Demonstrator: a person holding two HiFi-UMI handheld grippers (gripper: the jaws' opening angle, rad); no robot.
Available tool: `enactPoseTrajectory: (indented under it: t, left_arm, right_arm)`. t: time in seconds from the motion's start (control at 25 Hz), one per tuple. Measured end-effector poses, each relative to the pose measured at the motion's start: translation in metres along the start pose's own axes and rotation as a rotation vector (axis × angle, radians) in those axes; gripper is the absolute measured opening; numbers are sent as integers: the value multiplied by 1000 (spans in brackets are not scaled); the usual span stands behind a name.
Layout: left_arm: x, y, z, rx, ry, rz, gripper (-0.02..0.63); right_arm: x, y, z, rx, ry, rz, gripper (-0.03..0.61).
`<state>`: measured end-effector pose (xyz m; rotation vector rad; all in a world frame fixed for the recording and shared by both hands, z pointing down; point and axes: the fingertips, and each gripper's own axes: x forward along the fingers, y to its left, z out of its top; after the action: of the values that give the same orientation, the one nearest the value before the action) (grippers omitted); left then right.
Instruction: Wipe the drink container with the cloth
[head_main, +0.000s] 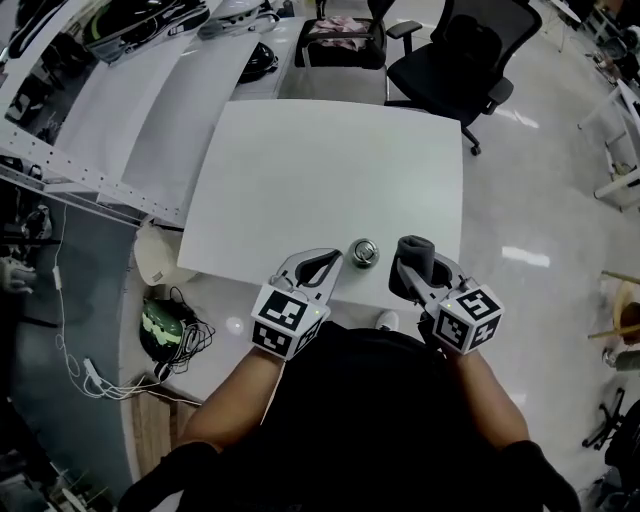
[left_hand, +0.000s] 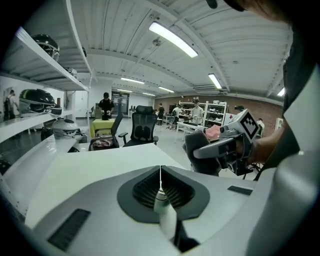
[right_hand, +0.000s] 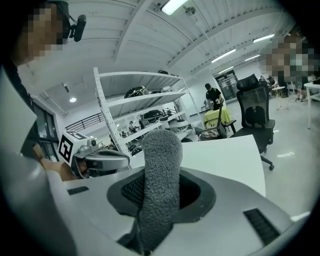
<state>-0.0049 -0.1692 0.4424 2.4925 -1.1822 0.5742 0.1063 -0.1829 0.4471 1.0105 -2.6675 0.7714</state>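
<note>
Only the head view shows the drink container (head_main: 364, 253); left gripper (head_main: 335, 258) jaws closed empty, right gripper (head_main: 408, 262) jaws clamping cloth (right_hand: 161, 170).

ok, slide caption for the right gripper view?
Right hand-held gripper shut on a grey fluffy cloth, white rectangular table beyond, left hand-held gripper alongside.

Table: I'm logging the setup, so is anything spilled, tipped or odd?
Nothing stands out. The can stands upright near the front edge of the table, no spill shows, and the grey cloth sits clamped in the right tongs.
</note>
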Motion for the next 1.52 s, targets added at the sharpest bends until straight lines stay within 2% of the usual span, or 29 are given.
enactPoseTrajectory:
  t: [0.2, 0.36, 0.52, 0.68, 0.76, 0.96, 1.2, 1.52]
  left_arm:
    - [6, -3, -3, 16, 5, 58, 17]
    - [11, -4, -13, 28, 38, 33, 17]
    - [17, 4, -25, 120, 102, -26, 18]
    - [21, 21, -33, 231, 131, -68, 18]
    - [23, 30, -37, 253, 137, -86, 18]
    - [24, 37, -39, 208, 108, -156, 18]
    - [17, 50, -40, 189, 83, -184, 18]
    - [14, 56, -49, 180, 100, -195, 18]
  right_arm:
    - [13, -2, -4, -30, 61, 76, 106]
    - [33, 0, -23, -15, 192, 100, 106]
    - [51, 9, -18, -46, 211, 72, 106]
    - [71, 21, -6, -155, 211, 24, 107]
    - [82, 27, -1, -217, 217, 7, 106]
    - [105, 36, -3, -270, 247, -25, 106]
    - [122, 34, -11, -377, 279, -88, 106]
    - [119, 17, -14, -337, 280, -138, 106]
